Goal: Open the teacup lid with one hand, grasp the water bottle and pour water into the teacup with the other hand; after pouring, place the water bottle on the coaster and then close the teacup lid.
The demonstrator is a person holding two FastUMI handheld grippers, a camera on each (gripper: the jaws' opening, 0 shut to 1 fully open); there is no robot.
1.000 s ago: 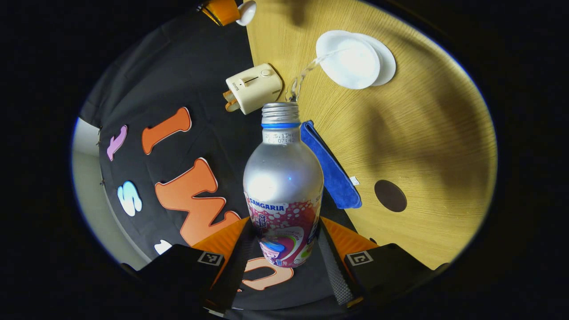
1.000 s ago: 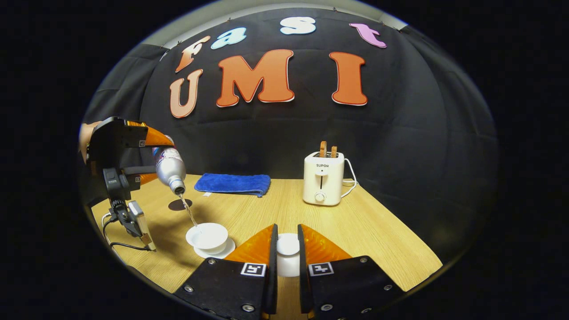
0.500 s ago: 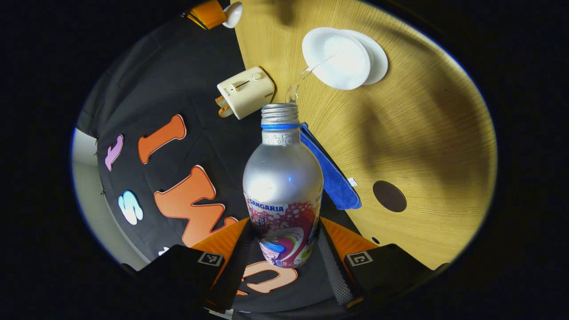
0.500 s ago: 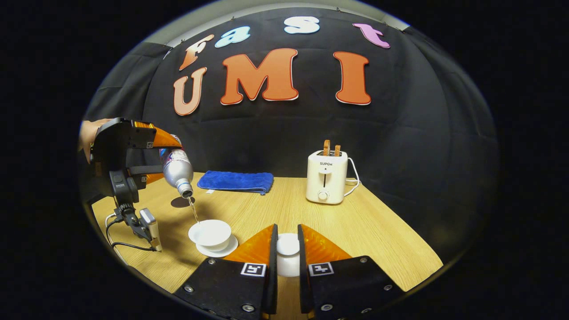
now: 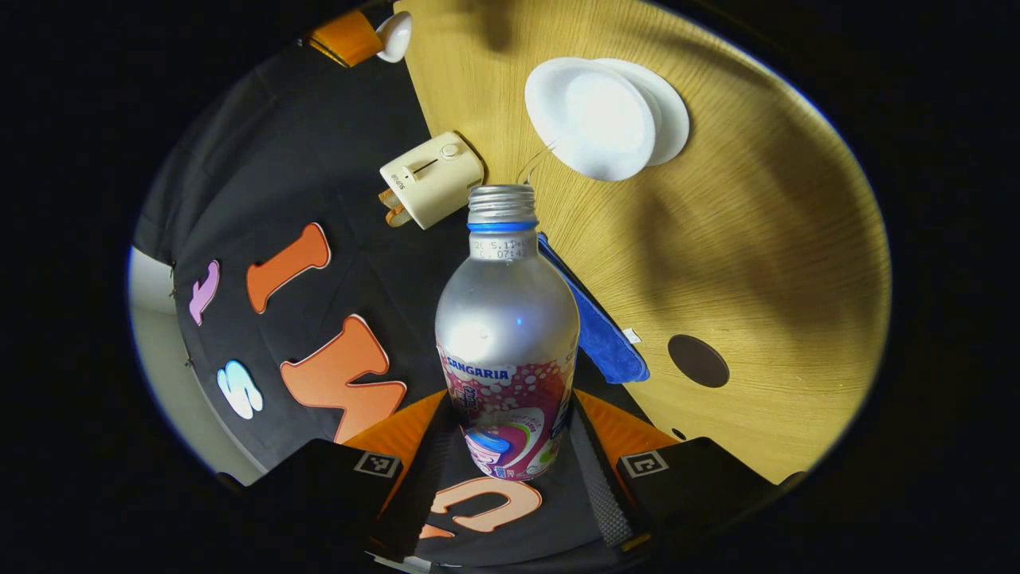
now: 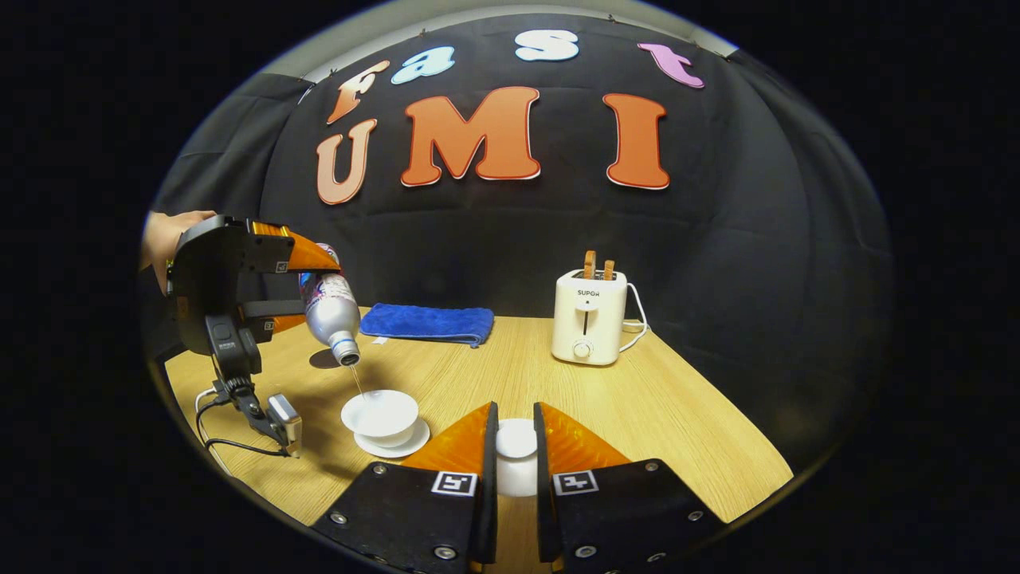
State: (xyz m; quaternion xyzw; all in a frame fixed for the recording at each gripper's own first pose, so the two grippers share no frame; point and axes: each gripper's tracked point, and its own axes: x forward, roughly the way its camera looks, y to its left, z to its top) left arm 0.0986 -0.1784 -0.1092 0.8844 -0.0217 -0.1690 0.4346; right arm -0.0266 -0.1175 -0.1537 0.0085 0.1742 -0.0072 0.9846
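Teacup [image 6: 379,414]: 1 | water bottle [image 5: 508,335]: 1 | lid [image 6: 516,456]: 1

Matt silvery metal water bottle [image 5: 507,319], glossy white teacup [image 6: 380,414], wood-grain table [image 6: 510,375], plush blue cloth [image 6: 426,323]

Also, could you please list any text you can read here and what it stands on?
"SUPOR": front of the toaster.
Water bottle: label left unread; neck stamp only partly legible.
Right gripper: square markers, no words.

A blue cloth [image 6: 422,324] and a toaster [image 6: 589,316] sit well apart.
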